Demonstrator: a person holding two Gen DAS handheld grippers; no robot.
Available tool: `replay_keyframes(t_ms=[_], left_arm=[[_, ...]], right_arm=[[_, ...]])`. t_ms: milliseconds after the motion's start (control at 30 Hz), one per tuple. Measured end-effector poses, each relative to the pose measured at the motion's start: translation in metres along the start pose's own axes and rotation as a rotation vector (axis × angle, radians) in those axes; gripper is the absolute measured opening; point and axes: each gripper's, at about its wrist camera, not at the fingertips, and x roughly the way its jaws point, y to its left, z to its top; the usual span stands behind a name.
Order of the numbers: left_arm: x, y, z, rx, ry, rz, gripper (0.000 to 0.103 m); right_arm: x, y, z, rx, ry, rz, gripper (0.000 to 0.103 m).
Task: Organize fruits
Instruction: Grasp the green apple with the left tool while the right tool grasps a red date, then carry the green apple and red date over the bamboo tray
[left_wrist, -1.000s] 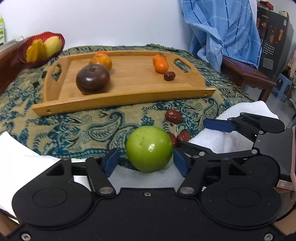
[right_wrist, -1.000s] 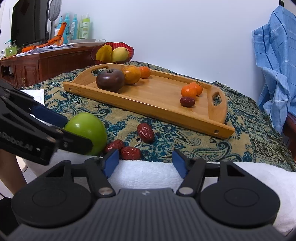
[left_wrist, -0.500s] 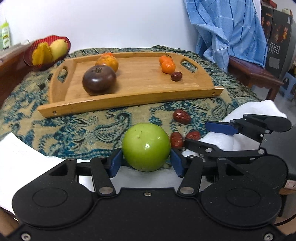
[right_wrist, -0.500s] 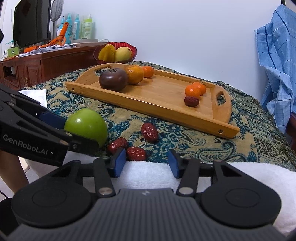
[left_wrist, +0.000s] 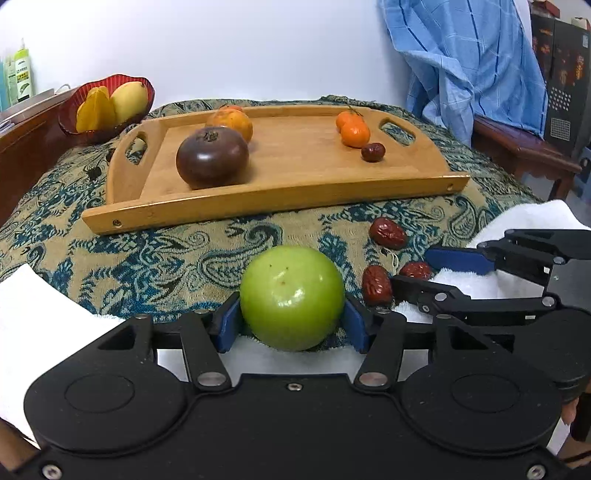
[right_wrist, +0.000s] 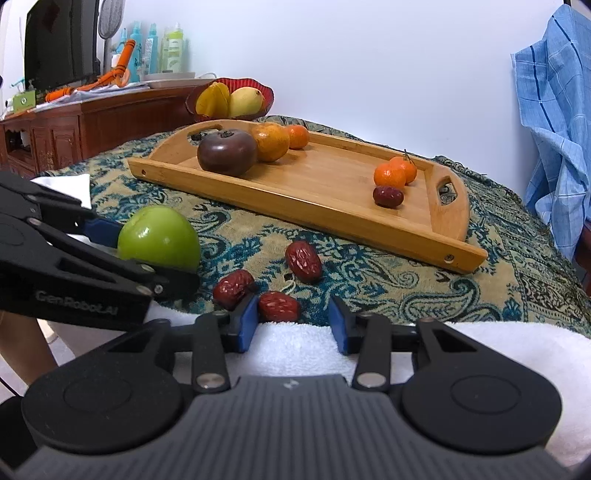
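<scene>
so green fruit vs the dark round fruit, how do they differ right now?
The green fruit sits off the tray on the patterned cloth; the dark fruit sits on the tray. The green fruit is clamped between the left gripper's fingers; nothing touches the dark fruit but an orange fruit beside it. The green fruit is bright and smooth; the dark fruit is brown-purple with a dry calyx on top. Both are round and of similar size.

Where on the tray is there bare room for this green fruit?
The wooden tray is bare mid-board, between the dark purple fruit and the small oranges. Both ends are crowded; so is the cloth around the red dates.
</scene>
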Motion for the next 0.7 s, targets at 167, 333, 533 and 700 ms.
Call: replay_keyframes(t_ms=[167, 333, 533, 700], left_arm=[[-0.001, -0.001, 0.000, 0.013, 0.001, 0.002, 0.054], [-0.003, 0.000, 0.002, 0.003, 0.014, -0.003, 0.054], [-0.004, 0.001, 0.009, 0.005, 0.023, 0.011, 0.054], [-0.008, 0.006, 0.016, -0.007, 0.012, 0.018, 0.054]], right_arm=[[-0.001, -0.001, -0.001, 0.007, -0.007, 0.001, 0.037], [-0.002, -0.002, 0.000, 0.023, -0.023, -0.003, 0.026], [-0.005, -0.009, 0.005, 0.065, -0.051, -0.034, 0.026], [-0.007, -0.018, 0.010, 0.118, -0.080, -0.075, 0.026]])
